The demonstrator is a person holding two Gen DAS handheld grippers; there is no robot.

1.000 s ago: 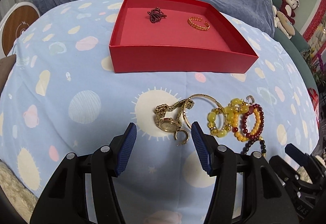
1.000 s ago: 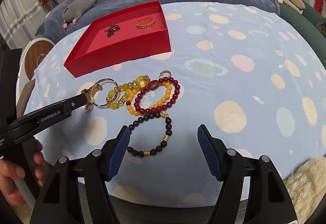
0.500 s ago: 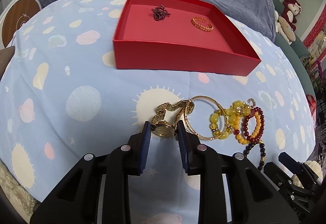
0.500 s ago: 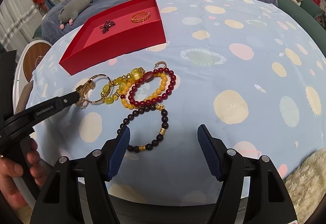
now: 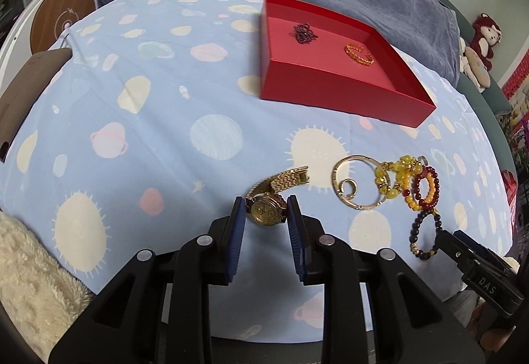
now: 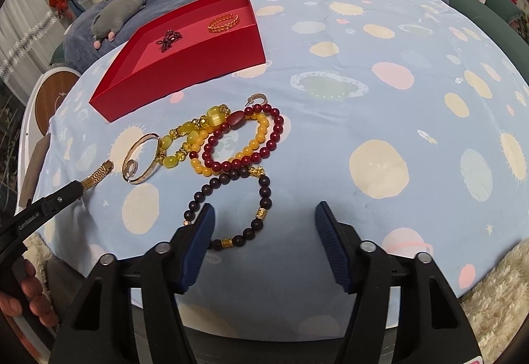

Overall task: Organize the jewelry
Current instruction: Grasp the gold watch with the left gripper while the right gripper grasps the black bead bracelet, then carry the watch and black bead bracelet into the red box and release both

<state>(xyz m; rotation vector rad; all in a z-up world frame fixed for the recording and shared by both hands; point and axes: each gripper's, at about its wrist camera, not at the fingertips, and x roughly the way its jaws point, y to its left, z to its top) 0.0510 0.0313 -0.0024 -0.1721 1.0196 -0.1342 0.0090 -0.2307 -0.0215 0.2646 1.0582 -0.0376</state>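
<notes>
Left claw (image 5: 266, 220) has closed on the gold watch (image 5: 267, 211) and dragged it clear of the jewelry pile, so it's ready to go into the red box (image 5: 344, 99). Right claw (image 6: 263, 233), nothing gripped yet, is closing around the dark bead bracelet (image 6: 231, 202). Gold bangle (image 5: 358, 182) & other bead bracelets lie tangled nearby; box already holds 2 pcs.

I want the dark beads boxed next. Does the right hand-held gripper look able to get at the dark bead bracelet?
Probably yes. The right hand-held gripper hangs right over the dark bead bracelet, jaws closing, nothing gripped yet. Only the bracelet's far end touches the red bead bracelet.
</notes>
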